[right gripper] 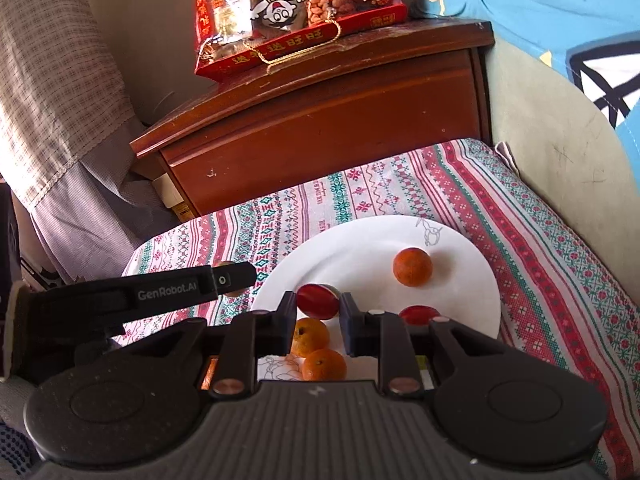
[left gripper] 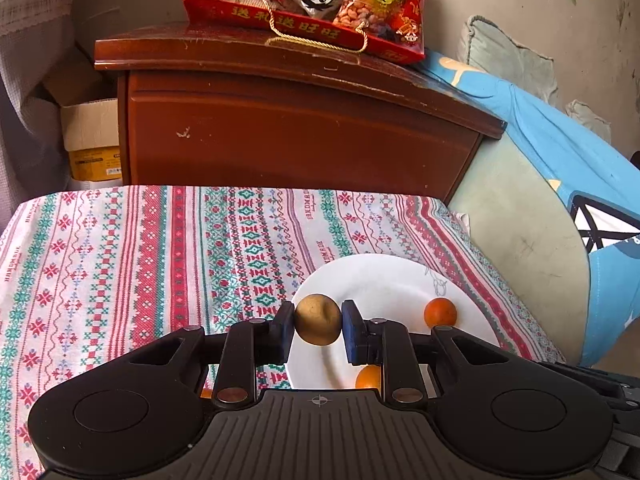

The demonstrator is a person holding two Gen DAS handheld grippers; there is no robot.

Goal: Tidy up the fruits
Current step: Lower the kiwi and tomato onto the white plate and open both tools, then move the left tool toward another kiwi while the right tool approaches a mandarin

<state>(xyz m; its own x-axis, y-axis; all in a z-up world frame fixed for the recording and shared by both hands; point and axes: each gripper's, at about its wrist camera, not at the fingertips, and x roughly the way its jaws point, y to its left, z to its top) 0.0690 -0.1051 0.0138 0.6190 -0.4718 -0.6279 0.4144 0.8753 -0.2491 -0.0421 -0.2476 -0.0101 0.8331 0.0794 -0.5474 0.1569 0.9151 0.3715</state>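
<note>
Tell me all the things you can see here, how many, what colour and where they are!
Brown round fruit: one, tan-brown, clamped in the left gripper above the plate's edge.
Red fruit: one, dark red, between the right gripper's pads.
Second red fruit: one, red, on the plate, partly hidden.
Oranges: three seen, orange, on the plate, one far and two near.
Plate: one, white, on the tablecloth.
Tablecloth: one, red, green and white pattern.
Wooden cabinet: one, reddish brown, behind the table.
Snack bag: one, red, on the cabinet.
Cardboard box: one, pale, left of the cabinet.
Left gripper: black, blue pads.
Right gripper: black.
</note>
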